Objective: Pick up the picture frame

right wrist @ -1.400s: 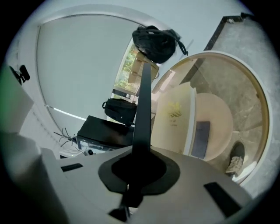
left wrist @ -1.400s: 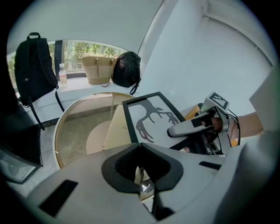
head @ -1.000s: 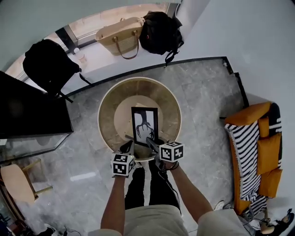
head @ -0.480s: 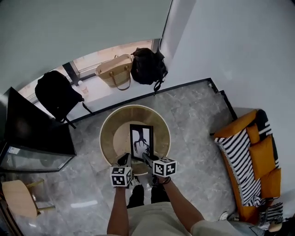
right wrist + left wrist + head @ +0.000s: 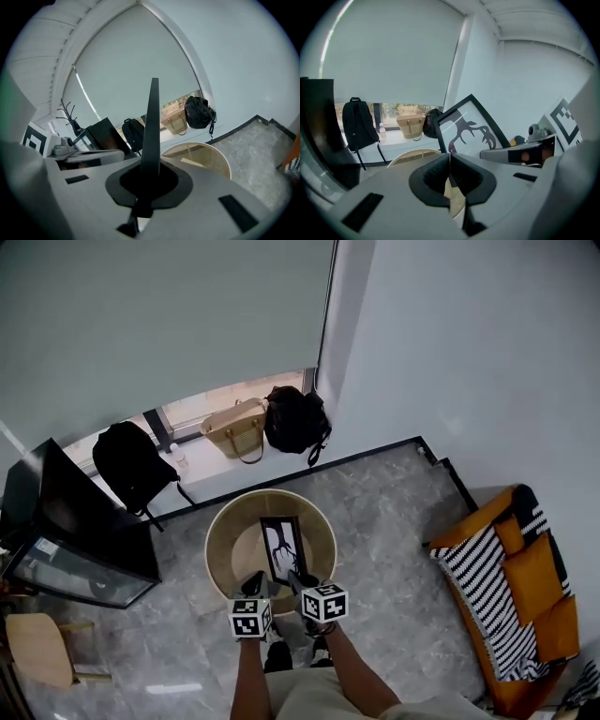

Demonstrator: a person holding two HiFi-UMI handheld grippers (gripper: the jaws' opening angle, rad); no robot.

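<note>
Left hand-held gripper [image 5: 254, 586] and right hand-held gripper [image 5: 298, 581] each clamp the frame [image 5: 282, 547] at its near edge; two grips likely prevent twisting; frame sits tilted above the table [image 5: 225, 542].

Soft, even daylight enters through the window [image 5: 220, 407] far beyond the fingertips, under a drawn blind [image 5: 169, 324], and shadows are faint. The glossy floor [image 5: 375, 512] carries a pale glare patch behind the fingers. Both gripper views bend strongly and have black corners. The picture frame [image 5: 151, 122] between the right gripper [image 5: 148, 174] fingers is a dark silhouette, and the housing nearest the lens is blurred.
</note>
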